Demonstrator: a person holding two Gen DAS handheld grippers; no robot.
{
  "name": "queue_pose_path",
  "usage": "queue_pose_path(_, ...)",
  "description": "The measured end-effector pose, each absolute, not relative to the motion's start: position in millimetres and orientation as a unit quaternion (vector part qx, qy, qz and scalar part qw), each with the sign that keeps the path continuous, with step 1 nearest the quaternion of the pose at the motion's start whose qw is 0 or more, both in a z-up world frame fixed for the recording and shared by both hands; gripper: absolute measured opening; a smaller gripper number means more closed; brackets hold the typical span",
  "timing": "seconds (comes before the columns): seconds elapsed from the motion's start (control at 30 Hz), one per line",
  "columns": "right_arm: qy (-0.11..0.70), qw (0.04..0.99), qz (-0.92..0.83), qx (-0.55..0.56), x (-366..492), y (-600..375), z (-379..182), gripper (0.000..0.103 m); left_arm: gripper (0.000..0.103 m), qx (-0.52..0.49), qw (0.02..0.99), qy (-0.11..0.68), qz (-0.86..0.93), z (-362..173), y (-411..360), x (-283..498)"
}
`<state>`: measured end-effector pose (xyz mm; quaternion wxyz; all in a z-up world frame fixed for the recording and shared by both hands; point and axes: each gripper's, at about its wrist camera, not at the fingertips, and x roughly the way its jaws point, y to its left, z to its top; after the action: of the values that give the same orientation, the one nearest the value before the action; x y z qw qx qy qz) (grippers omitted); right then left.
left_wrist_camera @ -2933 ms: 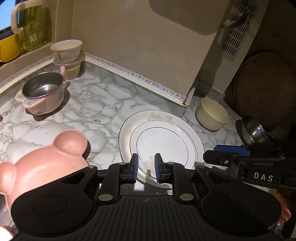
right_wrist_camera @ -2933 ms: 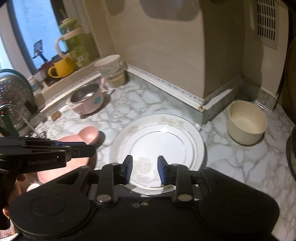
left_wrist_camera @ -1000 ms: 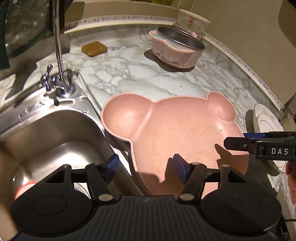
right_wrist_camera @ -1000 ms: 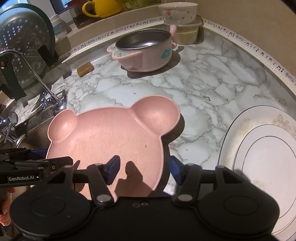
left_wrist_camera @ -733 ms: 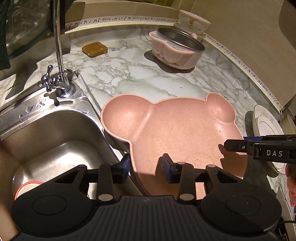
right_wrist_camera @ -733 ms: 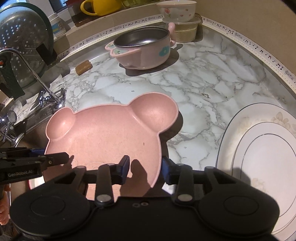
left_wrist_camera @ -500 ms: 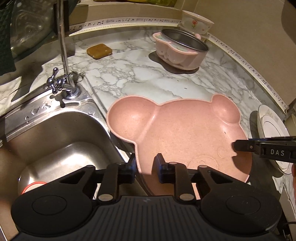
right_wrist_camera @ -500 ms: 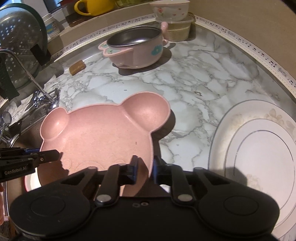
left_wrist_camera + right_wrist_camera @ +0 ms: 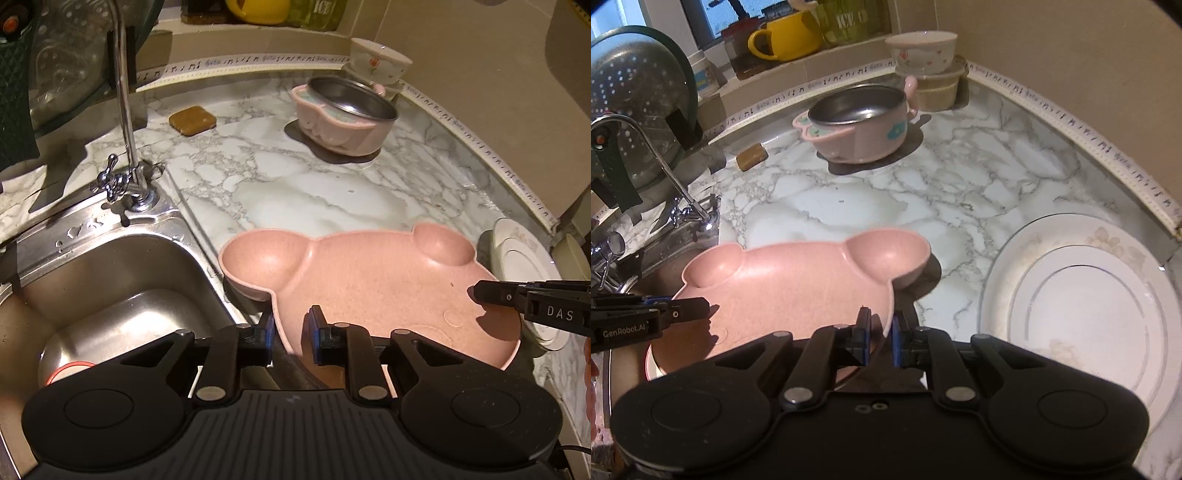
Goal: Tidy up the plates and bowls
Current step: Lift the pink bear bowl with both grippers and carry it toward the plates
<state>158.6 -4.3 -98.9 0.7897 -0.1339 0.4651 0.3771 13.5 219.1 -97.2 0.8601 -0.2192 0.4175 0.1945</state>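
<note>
Both grippers — left gripper [image 9: 291, 332], right gripper [image 9: 877, 341] — clamp pink bear-shaped plate [image 9: 373, 288] rim. Lift step; next: carry toward white plate [image 9: 1082, 302] at 3 o'clock, level.

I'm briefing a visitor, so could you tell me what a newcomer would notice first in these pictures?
First, the pink bear plate at the sink edge, pinched at opposite rims by the left gripper and right gripper. Then the white plate to its right, and the steel-lined pink bowl near the back wall.
</note>
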Motion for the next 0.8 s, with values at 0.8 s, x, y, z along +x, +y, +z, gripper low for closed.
queue_pose_path(0.8,0.41,0.846,0.33,-0.085,160.9,-117.7,-33.6,0.012,0.018,-0.152,0.906,0.379,0.11,-35.5,135.7,58.9)
